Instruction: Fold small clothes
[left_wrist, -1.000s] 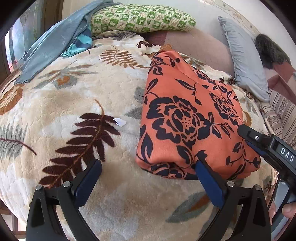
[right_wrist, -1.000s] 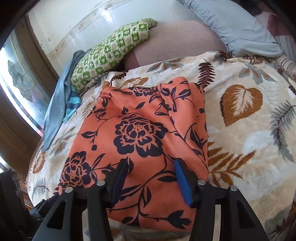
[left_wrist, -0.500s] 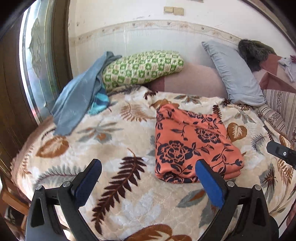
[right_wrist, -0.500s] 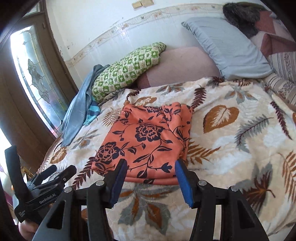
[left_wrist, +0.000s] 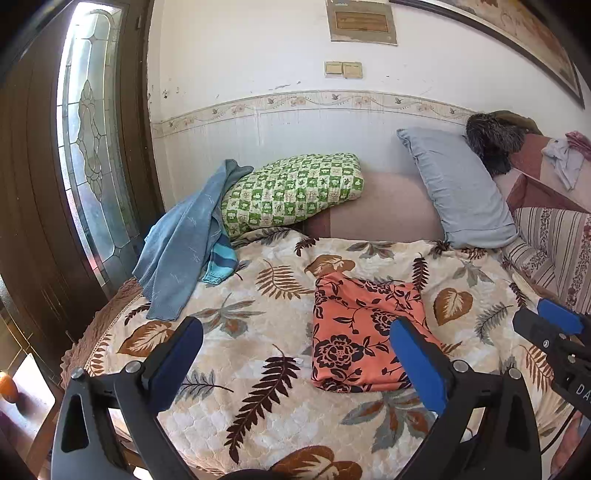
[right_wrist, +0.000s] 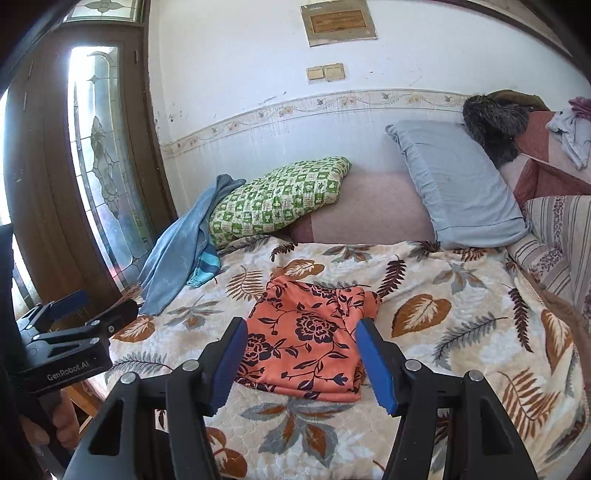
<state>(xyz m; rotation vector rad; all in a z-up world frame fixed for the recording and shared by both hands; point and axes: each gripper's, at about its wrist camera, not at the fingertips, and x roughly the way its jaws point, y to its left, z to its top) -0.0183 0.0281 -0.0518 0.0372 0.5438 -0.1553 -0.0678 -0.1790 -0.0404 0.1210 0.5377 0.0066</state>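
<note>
The left gripper (left_wrist: 295, 356) hangs above the bed with its blue pads spread wide and nothing between them, and the right gripper (right_wrist: 301, 354) beside it is likewise parted and empty, both clear of the cloth. Beyond them the orange garment (left_wrist: 360, 332) lies folded flat on the leaf blanket (left_wrist: 258, 369), near the middle of the bed. Farther back a blue top (left_wrist: 184, 236) drapes off a green pillow (left_wrist: 291, 192), with a grey pillow (left_wrist: 458, 188) leaning against the wall.
</note>
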